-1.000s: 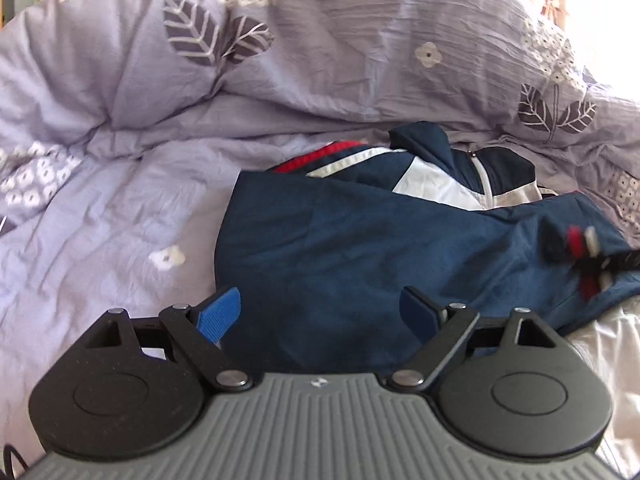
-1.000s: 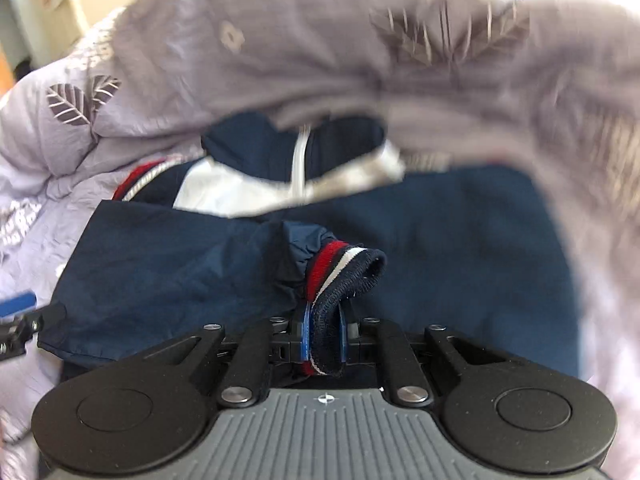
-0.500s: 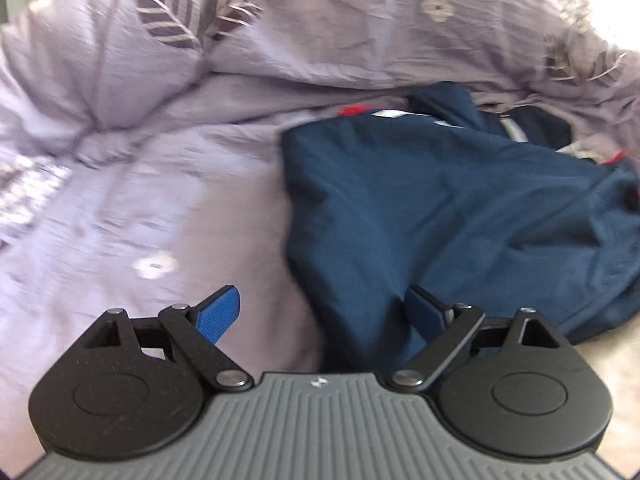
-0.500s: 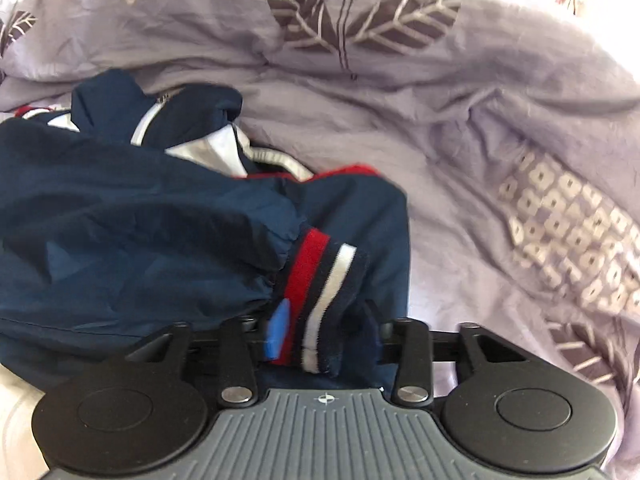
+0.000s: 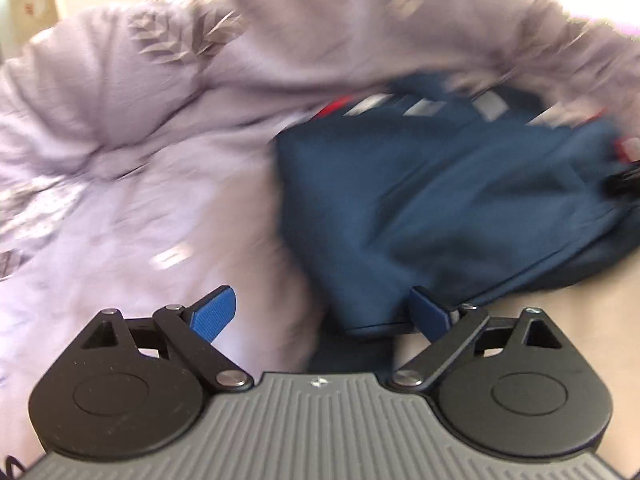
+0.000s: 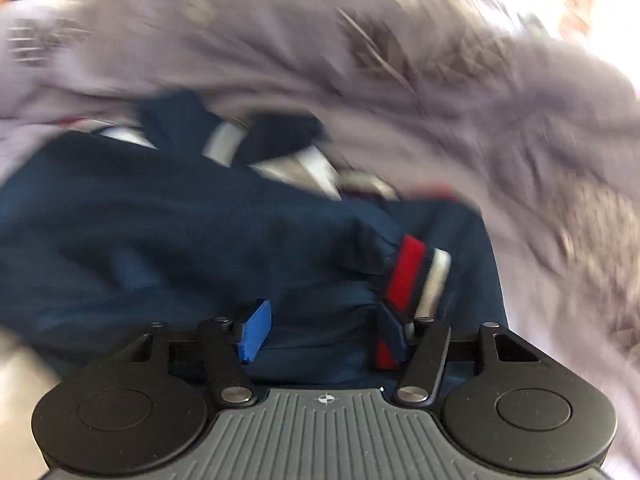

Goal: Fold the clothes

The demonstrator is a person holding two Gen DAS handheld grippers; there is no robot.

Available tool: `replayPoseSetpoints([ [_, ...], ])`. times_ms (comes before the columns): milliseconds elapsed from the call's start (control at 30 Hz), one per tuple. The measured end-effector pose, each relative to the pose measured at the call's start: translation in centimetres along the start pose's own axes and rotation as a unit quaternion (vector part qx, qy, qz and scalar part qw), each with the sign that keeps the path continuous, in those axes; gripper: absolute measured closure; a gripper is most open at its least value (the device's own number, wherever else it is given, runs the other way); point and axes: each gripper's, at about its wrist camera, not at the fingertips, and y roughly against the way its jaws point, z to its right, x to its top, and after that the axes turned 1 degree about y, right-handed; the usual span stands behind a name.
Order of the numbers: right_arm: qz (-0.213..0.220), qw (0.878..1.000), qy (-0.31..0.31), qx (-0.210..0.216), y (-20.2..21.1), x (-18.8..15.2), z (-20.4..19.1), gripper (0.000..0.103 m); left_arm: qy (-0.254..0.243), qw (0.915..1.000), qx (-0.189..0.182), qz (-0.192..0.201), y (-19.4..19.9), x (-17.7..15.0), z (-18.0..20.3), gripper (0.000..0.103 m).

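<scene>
Right wrist: open right claw (image 6: 320, 330) over navy jacket (image 6: 180, 240).

Count, both views blurred: 1 navy jacket (image 5: 440, 208) w/ 1 red-white-navy striped cuff (image 6: 416, 276) visible. 1 lilac duvet (image 5: 132, 120), leaf print. 2 claws: left claw (image 5: 324, 314), right claw (image 6: 324, 330). 2 blue pads (image 5: 214, 314) per claw.

A jacket (image 5: 460, 200) lies on a bedspread (image 5: 120, 200), which spreads out to its left and bunches up in a heap behind it. The jacket's collar (image 6: 240, 136) sits at its far edge, nearest that heap. A sleeve cuff (image 6: 416, 276) lies, as far as the blur allows, on the jacket's right part.
</scene>
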Motion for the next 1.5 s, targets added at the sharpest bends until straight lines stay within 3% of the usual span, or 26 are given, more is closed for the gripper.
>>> replayPoseSetpoints([
  [33,0.0,1.0,0.009,-0.024,-0.6,0.0,-0.2,0.045,0.004,0.9999,0.012,0.001,-0.1,-0.3,-0.4,0.006],
  [100,0.002,0.997,0.041,-0.059,-0.8,0.2,-0.4,0.045,0.005,0.9954,0.096,0.0,-0.2,-0.5,-1.2,0.009],
  [133,0.003,0.996,0.049,-0.079,-0.8,0.3,-0.1,0.042,0.015,0.9928,0.119,-0.004,-0.1,-0.6,-1.8,0.019],
  [200,0.002,0.995,0.04,-0.095,-0.4,0.8,0.9,0.037,0.059,0.993,0.101,-0.016,0.3,-0.6,-4.0,0.022],
  [233,0.003,0.995,0.019,-0.093,0.0,0.8,1.6,0.037,0.091,0.9935,0.066,-0.017,0.7,-0.6,-5.1,0.023],
  [300,0.011,0.997,-0.011,-0.08,0.6,0.6,2.6,0.037,0.139,0.9892,-0.048,-0.002,1.9,-0.7,-6.3,0.022],
  [367,0.003,0.997,-0.01,-0.073,0.3,0.2,2.9,0.036,0.114,0.986,-0.121,0.015,2.7,-0.6,-5.3,0.018],
  [433,-0.002,0.997,-0.005,-0.076,0.0,0.4,2.8,0.034,0.048,0.9862,-0.158,0.015,2.7,-0.4,-2.7,0.014],
  [467,-0.004,0.997,-0.006,-0.077,-0.2,0.6,2.8,0.032,0.021,0.9868,-0.16,0.014,2.6,-0.5,-1.5,0.013],
  [567,-0.007,0.997,-0.011,-0.079,-0.8,0.8,2.8,0.027,-0.033,0.9934,-0.108,0.021,1.9,-1.0,1.7,0.012],
  [600,-0.007,0.997,-0.009,-0.08,-1.0,0.7,2.7,0.025,-0.044,0.996,-0.074,0.021,1.5,-1.1,2.4,0.013],
  [633,-0.008,0.997,-0.006,-0.082,-1.4,0.7,2.8,0.024,-0.042,0.9987,-0.019,0.02,0.9,-1.1,2.3,0.013],
  [700,-0.009,0.997,-0.002,-0.082,-1.9,0.4,3.1,0.018,-0.019,0.9963,0.083,0.016,-0.3,-1.1,0.7,0.013],
  [733,-0.01,0.997,-0.002,-0.082,-2.2,0.2,3.4,0.01,0.015,0.9963,0.085,0.009,-0.7,-1.2,-1.1,0.008],
  [800,-0.02,0.997,-0.017,-0.076,-2.8,-0.1,4.5,0.003,0.074,0.9961,0.048,-0.007,-1.1,-1.8,-3.8,0.007],
  [867,-0.031,0.997,-0.039,-0.063,-3.2,0.1,5.4,0.001,0.06,0.9968,0.052,-0.011,-0.8,-2.0,-3.7,0.007],
  [967,-0.025,0.998,-0.031,-0.057,-2.8,0.1,5.4,0.004,-0.009,0.9938,0.111,0.006,0.1,-2.0,-1.5,0.007],
  [1067,-0.016,0.999,-0.032,-0.041,-1.8,-0.2,5.9,0.007,-0.012,0.9936,0.112,0.005,1.4,-1.8,-2.1,0.007],
  [1167,0.011,0.997,-0.074,-0.001,0.2,-0.6,7.5,0.012,0.05,0.9923,0.113,-0.008,2.1,-0.6,-4.8,0.007],
  [1200,0.029,0.996,-0.085,0.008,1.0,-0.7,7.9,0.012,0.076,0.9896,0.122,0.004,2.9,-0.4,-5.7,0.008],
  [1267,0.064,0.993,-0.096,0.017,2.5,-0.5,8.4,0.012,0.144,0.9786,0.136,0.058,5.5,0.5,-7.6,0.028],
  [1300,0.079,0.992,-0.091,0.024,3.1,-0.1,8.2,0.013,0.168,0.974,0.121,0.091,6.5,1.4,-8.2,0.028],
  [1333,0.093,0.992,-0.084,0.031,3.7,0.3,7.9,0.017,0.169,0.9752,0.093,0.108,6.8,2.6,-8.1,0.027],
  [1433,0.112,0.991,-0.031,0.073,4.2,1.7,4.7,0.023,0.126,0.985,-0.011,0.117,5.0,6.1,-5.5,0.025],
  [1500,0.114,0.987,0.0,0.11,4.3,2.1,1.8,0.023,0.103,0.9847,-0.08,0.116,2.9,7.3,-2.9,0.024],
])
